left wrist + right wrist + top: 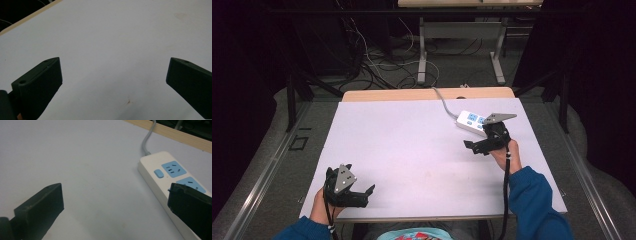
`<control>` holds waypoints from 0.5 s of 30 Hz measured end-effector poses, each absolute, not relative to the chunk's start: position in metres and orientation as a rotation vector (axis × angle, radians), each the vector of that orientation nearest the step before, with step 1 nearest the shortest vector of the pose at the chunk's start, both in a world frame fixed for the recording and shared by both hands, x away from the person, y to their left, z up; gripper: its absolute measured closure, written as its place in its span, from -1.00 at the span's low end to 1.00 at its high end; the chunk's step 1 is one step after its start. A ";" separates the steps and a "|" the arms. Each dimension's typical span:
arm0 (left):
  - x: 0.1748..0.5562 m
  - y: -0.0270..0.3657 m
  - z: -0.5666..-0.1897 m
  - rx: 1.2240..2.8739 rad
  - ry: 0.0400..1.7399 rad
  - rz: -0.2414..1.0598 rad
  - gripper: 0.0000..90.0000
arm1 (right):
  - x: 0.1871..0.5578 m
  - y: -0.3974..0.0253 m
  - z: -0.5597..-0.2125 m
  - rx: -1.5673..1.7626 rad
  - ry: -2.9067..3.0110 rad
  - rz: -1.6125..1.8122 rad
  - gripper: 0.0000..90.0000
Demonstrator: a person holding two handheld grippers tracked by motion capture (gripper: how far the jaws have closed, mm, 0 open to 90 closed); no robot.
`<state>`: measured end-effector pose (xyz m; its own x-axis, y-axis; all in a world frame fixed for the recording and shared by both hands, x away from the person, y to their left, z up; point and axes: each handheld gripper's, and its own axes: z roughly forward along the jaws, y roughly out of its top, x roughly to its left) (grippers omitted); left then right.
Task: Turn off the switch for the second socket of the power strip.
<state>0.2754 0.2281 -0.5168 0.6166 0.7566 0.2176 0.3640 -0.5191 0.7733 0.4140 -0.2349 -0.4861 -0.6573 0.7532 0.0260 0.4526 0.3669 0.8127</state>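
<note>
High view shows the left gripper [364, 192] at the near left of the table [412, 150], jaws wide apart and holding nothing. The right gripper [475, 145] is at the right side, also wide open and empty, just beside a white power strip [469, 121] with blue sockets. Its grey cable [443, 102] runs to the far edge.

White-topped table [412, 150] — a power strip [472, 121] lies at its far right.

Blue sleeves [534, 202] — black claws, grey three-cornered plates, black cables.
</note>
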 end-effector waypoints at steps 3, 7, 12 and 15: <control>0.275 0.228 -0.517 2.135 0.877 0.714 -1.00 | 0.406 -0.232 -0.487 1.032 2.287 1.195 -1.00; 0.275 0.228 -0.517 2.134 0.877 0.714 -1.00 | 0.397 -0.228 -0.487 1.000 2.299 1.202 -1.00; 0.275 0.228 -0.517 2.135 0.877 0.716 -1.00 | 0.386 -0.224 -0.487 0.965 2.308 1.215 -1.00; 0.275 0.228 -0.517 2.134 0.879 0.713 -1.00 | 0.379 -0.223 -0.488 0.942 2.311 1.210 -1.00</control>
